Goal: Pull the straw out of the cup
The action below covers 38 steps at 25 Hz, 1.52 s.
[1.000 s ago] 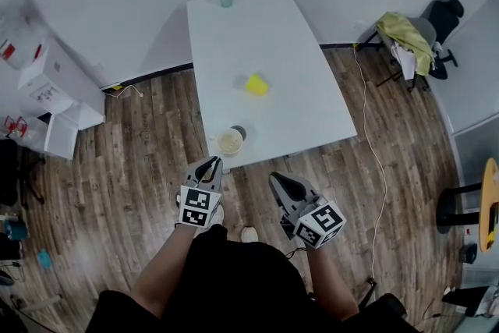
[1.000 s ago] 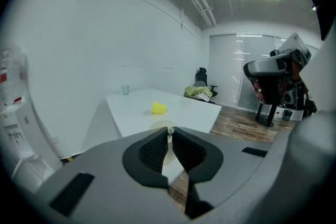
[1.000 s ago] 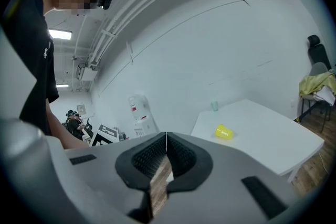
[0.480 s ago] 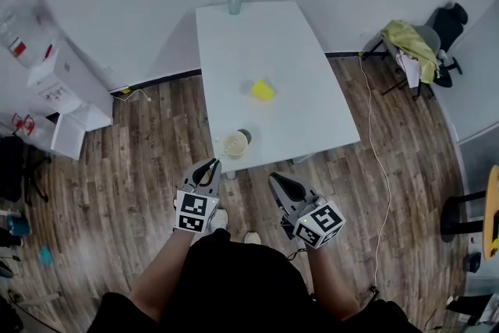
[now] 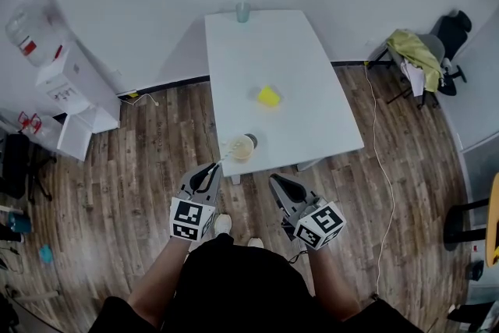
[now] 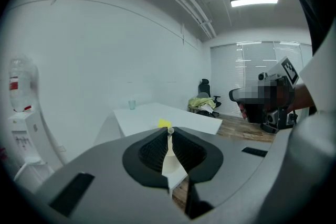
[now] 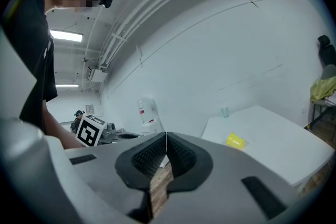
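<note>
A cream cup (image 5: 243,147) stands at the near edge of the white table (image 5: 312,121), with a pale straw (image 5: 227,156) leaning out of it toward me. My left gripper (image 5: 212,167) is shut, its tips just short of the straw's free end. In the left gripper view the straw's end (image 6: 169,132) and the cup (image 6: 171,162) show in line with the shut left gripper (image 6: 169,129); I cannot tell whether they touch. My right gripper (image 5: 275,180) is shut and empty, over the floor to the right of the cup. The right gripper (image 7: 166,135) aims past the table's left side.
A yellow cup (image 5: 269,96) lies on its side mid-table, and a teal glass (image 5: 243,12) stands at the far edge. A water dispenser (image 5: 58,74) is at the left wall. A chair with yellow-green cloth (image 5: 417,51) is at the right, with a cable (image 5: 382,160) on the wooden floor.
The table and cup have come nearer to me. My left gripper's tips are now close to the straw's end. Both grippers have stayed shut.
</note>
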Motion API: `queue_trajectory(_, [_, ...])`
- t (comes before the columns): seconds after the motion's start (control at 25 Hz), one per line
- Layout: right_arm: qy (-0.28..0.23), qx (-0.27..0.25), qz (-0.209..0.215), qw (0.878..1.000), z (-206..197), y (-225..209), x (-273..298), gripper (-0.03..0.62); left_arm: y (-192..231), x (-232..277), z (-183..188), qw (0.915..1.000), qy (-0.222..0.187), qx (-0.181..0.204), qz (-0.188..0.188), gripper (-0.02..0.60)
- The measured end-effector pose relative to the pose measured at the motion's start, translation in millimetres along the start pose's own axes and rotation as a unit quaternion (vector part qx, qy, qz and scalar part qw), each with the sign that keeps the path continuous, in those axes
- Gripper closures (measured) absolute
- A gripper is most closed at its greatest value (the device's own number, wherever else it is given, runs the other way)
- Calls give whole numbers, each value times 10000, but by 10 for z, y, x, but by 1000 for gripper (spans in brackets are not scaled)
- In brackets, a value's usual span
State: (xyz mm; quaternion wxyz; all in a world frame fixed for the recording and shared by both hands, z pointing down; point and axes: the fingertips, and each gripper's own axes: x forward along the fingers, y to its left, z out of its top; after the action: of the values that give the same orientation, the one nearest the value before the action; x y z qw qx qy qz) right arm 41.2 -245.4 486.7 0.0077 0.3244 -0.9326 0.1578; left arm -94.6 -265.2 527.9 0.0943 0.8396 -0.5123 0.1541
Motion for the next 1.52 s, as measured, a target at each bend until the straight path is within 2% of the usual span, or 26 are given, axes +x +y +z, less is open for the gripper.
queue_trajectory(0.32, [-111, -46, 2, 9999, 112, 24, 33, 572, 92, -226, 192, 9997, -221, -33, 26, 543])
queue_trajectory(0.84, [-209, -169, 70, 9996, 263, 47, 107, 572, 272, -612, 378, 9981, -507, -144, 311, 543])
queue_trajectory(1.2, [-111, -227, 9, 9997, 241, -2, 145, 572, 356, -759, 369, 9970, -564, -209, 487, 543])
queue_trajectory(1.52, [20, -237, -32, 9997, 194, -27, 178, 572, 319, -696, 340, 9970, -574, -285, 439, 543])
